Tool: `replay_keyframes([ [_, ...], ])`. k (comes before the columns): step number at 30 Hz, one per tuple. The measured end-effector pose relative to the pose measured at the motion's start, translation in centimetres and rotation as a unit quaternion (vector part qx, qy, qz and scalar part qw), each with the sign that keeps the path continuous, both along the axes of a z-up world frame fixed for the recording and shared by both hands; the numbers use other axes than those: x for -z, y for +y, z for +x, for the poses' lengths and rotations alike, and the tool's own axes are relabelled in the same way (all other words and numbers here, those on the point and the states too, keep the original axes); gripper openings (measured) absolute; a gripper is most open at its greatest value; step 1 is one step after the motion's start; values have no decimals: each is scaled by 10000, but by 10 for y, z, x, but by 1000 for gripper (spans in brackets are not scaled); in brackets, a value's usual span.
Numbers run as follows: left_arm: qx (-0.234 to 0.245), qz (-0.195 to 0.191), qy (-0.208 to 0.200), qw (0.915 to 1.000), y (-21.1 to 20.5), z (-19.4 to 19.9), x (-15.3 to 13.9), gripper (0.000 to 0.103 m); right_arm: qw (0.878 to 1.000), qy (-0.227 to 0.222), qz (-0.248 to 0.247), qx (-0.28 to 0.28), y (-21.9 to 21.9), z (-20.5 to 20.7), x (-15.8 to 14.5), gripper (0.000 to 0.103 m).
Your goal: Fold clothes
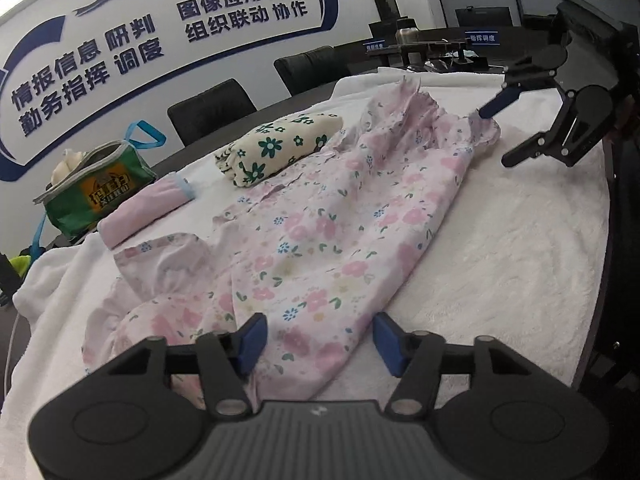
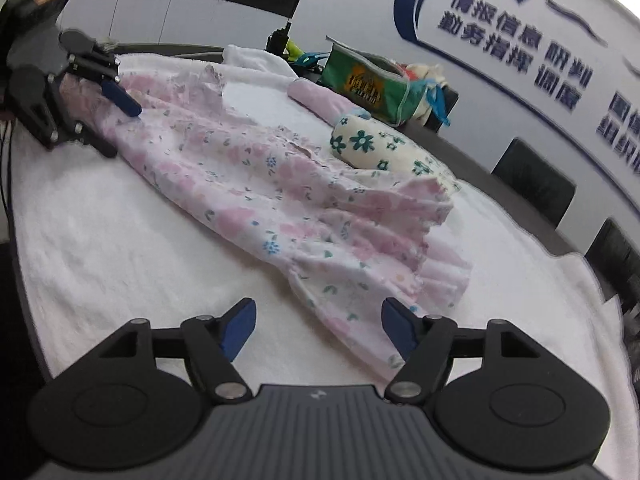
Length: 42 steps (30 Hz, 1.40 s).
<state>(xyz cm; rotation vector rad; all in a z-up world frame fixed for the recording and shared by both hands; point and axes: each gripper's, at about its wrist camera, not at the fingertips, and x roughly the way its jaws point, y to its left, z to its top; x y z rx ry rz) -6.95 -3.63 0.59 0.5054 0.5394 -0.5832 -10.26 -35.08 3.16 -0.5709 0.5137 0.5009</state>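
A pink floral garment (image 1: 320,240) lies spread lengthwise along the middle of the tabletop (image 1: 520,260), which is covered by a white fluffy towel. The left tool (image 1: 318,340) stands with its blue-padded fingers (image 1: 252,340) wide apart, straddling one end of the garment; the cloth runs between them, but neither pad pinches it. The right tool (image 2: 320,330) is likewise spread wide at the opposite end, with the cloth's edge lying just beside its right finger and bare towel under its left one. In the left wrist view, the right tool sits at the far right edge of the tabletop, one blue tip close to the ruffled sleeve (image 1: 484,128); whether it touches the fabric is hard to tell at that angle.

Toward the tabletop's back edge, near the wall, lie two finished pieces: a folded cream garment with green flowers (image 1: 276,148), touching the pink floral one, and a rolled plain pink garment (image 1: 140,212) just beside it. Further along that edge stands a green zip bag (image 1: 96,188) with blue handles, open at the top, with pale cloth showing inside. Dark chairs (image 1: 212,108) stand behind the tabletop, against a white wall with blue lettering (image 1: 80,68).
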Motion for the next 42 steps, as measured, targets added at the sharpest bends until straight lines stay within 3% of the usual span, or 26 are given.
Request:
replay_keyframes([
  [3,-23,17,88,10000,1,4,-1,46,9997,-160,176,-107,0,4,-5,71],
  [5,81,31,292,9995,-2,9,-1,14,9995,-124,86,-290,7,12,-1,67],
  [6,124,6,394,9991,-4,12,-2,11,9994,-71,-55,-338,13,18,3,62],
  [8,136,-25,490,9987,-4,16,-6,3,9986,99,-326,-415,24,29,9,6],
  [10,180,-101,495,9986,-2,12,-13,1,9972,332,-439,-501,30,31,10,4],
  [12,290,-253,548,9978,3,0,-22,1,9961,177,-627,-597,32,13,6,3],
  [15,556,-459,616,9955,8,-26,-29,1,9973,274,-466,-487,22,-22,-6,3],
  [18,689,-476,760,9936,5,-46,-19,3,9957,743,-410,-361,14,-54,-6,3],
  [20,721,-512,1013,9909,6,-51,-13,15,9925,1026,-568,-345,16,-75,-1,6],
  [21,768,-684,1148,9881,11,-51,-16,16,9931,933,-573,-425,17,-86,-5,7],
  [23,842,-1157,1382,9800,25,-51,-27,25,9938,899,-131,-638,13,-97,-22,10],
  [25,708,-1717,1260,9745,36,-45,-50,40,9947,499,387,-816,10,-100,-44,13],
  [26,511,-1676,976,9797,32,-42,-55,46,9941,278,591,-870,12,-96,-52,35],
  [27,274,-1502,612,9864,25,-38,-59,46,9939,4,736,-827,17,-88,-55,45],
  [28,112,-1373,396,9897,15,-32,-58,43,9928,-257,872,-774,22,-80,-57,68],
  [29,9,-1279,296,9913,4,-25,-53,43,9925,-400,949,-666,30,-66,-54,71],
  [31,-107,-1095,488,9927,-18,-6,-37,36,9936,-160,1041,-416,42,-29,-40,67],
  [32,-146,-1003,567,9932,-25,-1,-29,30,9940,43,1066,-257,40,-16,-31,54],
  [34,-259,-836,637,9941,-35,3,-14,29,9927,449,1114,62,35,10,-13,37],
  [37,-444,-747,685,9939,-34,3,4,31,9885,765,1155,609,15,24,8,37],
  [39,-462,-887,697,9925,-26,5,-4,31,9828,842,1460,759,-5,17,13,37],
  [42,-492,-1068,773,9900,-12,8,-21,34,9816,845,1418,959,-21,5,12,39],
])
